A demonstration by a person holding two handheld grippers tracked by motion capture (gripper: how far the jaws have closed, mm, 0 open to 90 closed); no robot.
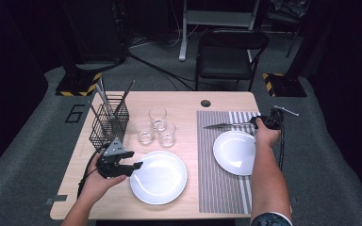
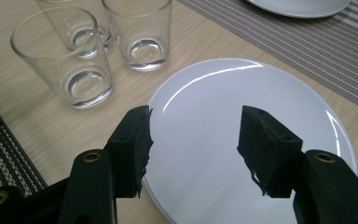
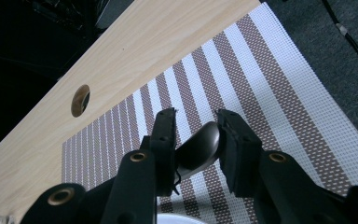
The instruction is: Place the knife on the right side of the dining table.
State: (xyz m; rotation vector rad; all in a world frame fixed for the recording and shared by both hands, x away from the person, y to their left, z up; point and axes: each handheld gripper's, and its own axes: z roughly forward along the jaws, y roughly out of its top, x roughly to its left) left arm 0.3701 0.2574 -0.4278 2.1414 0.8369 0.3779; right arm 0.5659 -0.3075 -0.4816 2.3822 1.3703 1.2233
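Midway through laying the worktop (image 1: 188, 101), the right claw (image 3: 196, 140) grips a knife (image 1: 224, 125) above the mat (image 1: 219, 183) beyond one plate (image 1: 233, 151); the left claw (image 2: 193, 140) gapes over another plate (image 2: 261, 88). Glasses (image 1: 159, 126) wait.

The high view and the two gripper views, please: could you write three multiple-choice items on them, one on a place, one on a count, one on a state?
1. Where does the smaller plate lie?
A. on the striped placemat
B. in the wire basket
C. on the chair

2. How many glasses stand on the table?
A. one
B. three
C. five

3. How is the left claw?
A. shut on a glass
B. shut on a fork
C. open over the larger plate

Answers: 1 A, stripes surround it. 2 B, three clustered beside the basket. 3 C, its jaws stand apart, nothing between.
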